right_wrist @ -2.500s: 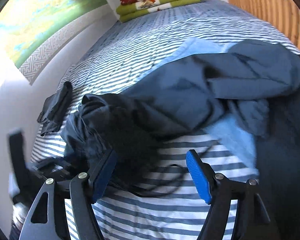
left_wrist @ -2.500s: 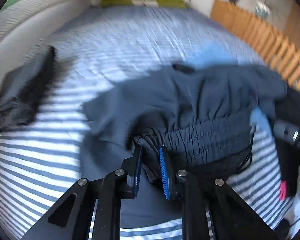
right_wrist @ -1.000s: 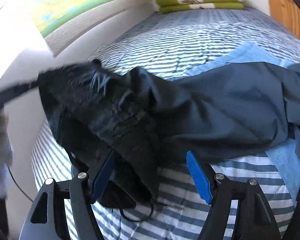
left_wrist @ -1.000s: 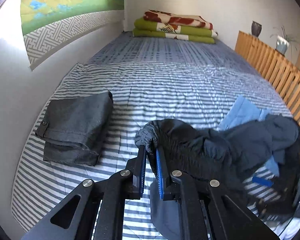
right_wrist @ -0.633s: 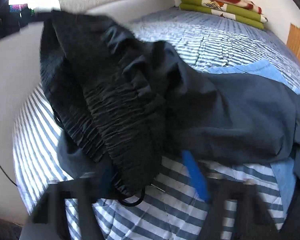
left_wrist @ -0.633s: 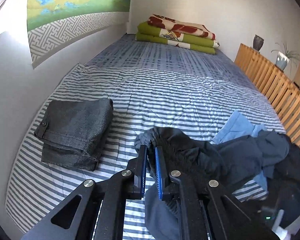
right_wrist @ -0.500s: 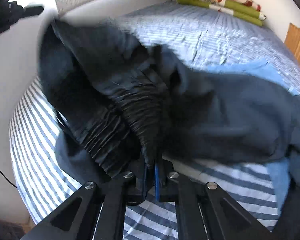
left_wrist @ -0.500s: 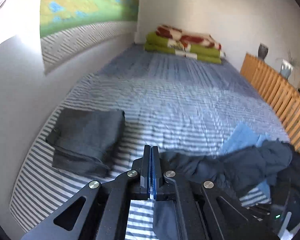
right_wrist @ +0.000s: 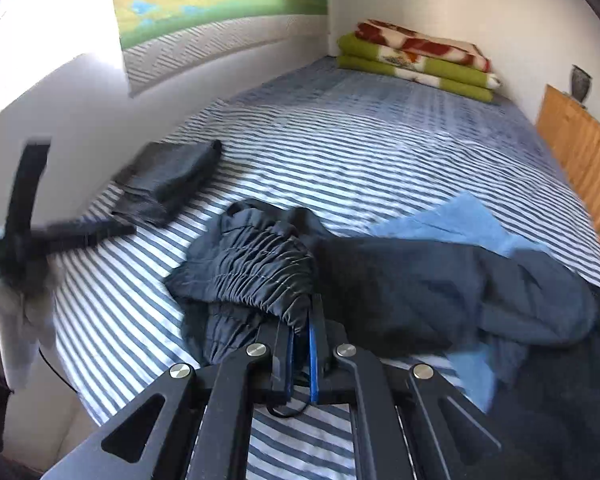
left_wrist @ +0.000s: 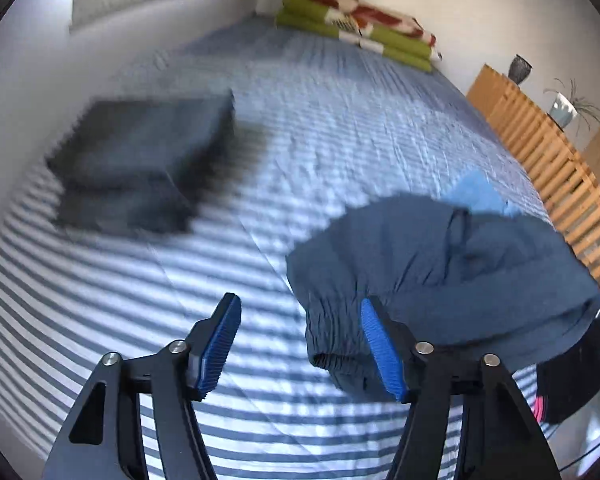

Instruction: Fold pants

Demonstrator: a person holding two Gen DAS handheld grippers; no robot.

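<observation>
Since half a second ago the left gripper (left_wrist: pixel 300 342) has let go of the navy pants (right_wrist: pixel 400 280) and dropped toward the bed (left_wrist: pixel 340 128); its blue ribbed fingers (left_wrist: pixel 220 340) are opening, spread wide, nothing pinched, with the gathered hem just inside the right one. It tilts steeply down over the striped sheet. The right gripper (right_wrist: pixel 300 354), also angled down, has lifted; its fingers are pressed together on the pants' shirred elastic waistband, a drawcord loop hanging below. The pants lie crumpled across the near bed, thin and matte, over a light blue garment (right_wrist: pixel 460 220). A folded dark grey pair (right_wrist: pixel 168 180) sits near the wall. No writing is legible.
</observation>
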